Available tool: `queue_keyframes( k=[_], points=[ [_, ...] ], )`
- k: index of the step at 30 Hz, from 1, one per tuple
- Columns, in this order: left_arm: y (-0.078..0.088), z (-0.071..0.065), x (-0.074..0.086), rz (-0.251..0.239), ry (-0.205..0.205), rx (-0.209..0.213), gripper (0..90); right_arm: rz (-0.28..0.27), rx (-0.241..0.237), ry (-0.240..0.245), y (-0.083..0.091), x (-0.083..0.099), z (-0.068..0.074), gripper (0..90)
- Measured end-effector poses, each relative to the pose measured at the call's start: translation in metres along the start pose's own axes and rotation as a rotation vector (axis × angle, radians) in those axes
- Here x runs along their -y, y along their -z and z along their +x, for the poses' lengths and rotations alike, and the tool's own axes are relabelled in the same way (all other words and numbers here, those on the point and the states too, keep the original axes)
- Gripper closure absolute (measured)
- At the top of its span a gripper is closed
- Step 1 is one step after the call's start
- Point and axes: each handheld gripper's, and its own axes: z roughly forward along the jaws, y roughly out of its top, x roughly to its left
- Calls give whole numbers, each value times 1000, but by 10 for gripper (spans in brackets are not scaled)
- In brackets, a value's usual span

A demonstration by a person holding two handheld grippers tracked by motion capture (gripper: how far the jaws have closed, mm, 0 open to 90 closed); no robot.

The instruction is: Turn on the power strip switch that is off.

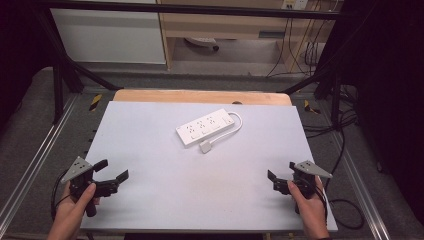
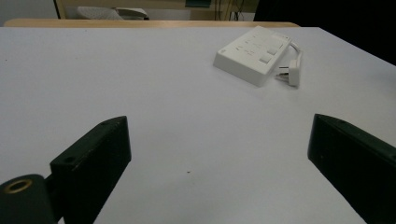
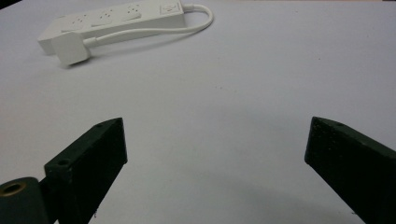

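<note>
Power strip (image 1: 207, 127) lies flat on the table (image 1: 200, 190), toward the far edge, near its middle. Its long axis runs diagonally, cord end toward the far right corner; the cord loops back to a plug (image 1: 205, 146) just beside its near side. Left gripper (image 1: 112, 170) and right gripper (image 1: 281, 169), near the near corners, have jaws spread wide, holding and touching nothing.

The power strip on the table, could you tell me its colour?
White; the power strip shows best in the right gripper view.
</note>
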Motion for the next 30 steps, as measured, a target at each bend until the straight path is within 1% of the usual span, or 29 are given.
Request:
queue_keyframes(
  k=[3, 6, 7, 11, 14, 18, 22, 24, 25, 29, 30],
  points=[
    [-1, 0, 0, 4, 12, -3, 59, 10, -8, 0, -2, -1, 1, 60],
    [0, -2, 0, 13, 7, -2, 59, 1, -12, 4, -1, -3, 0, 55],
    [0, -2, 1, 27, 6, -15, 59, -5, -14, 3, -1, -4, 0, 53],
    [0, -3, 2, 36, 11, -18, 60, -15, -16, 2, 0, -7, 1, 47],
    [2, -3, 3, 37, 10, -13, 60, -3, -17, 8, 0, -9, 2, 41],
    [2, -2, 3, 38, 14, -16, 61, 17, -36, 20, -3, -13, 5, 38],
    [2, -1, 4, 36, 17, -15, 61, 26, -76, 21, -8, -16, 8, 34],
    [1, -1, 4, 36, 16, -15, 62, 25, -83, 17, -10, -17, 9, 34],
    [2, -1, 4, 38, 10, -14, 62, 23, -99, 13, -12, -18, 9, 32],
    [1, -1, 4, 43, 5, -14, 62, 26, -101, 21, -15, -21, 9, 31],
    [1, -1, 4, 46, 2, -14, 62, 31, -93, 28, -17, -24, 8, 32]
  ],
)
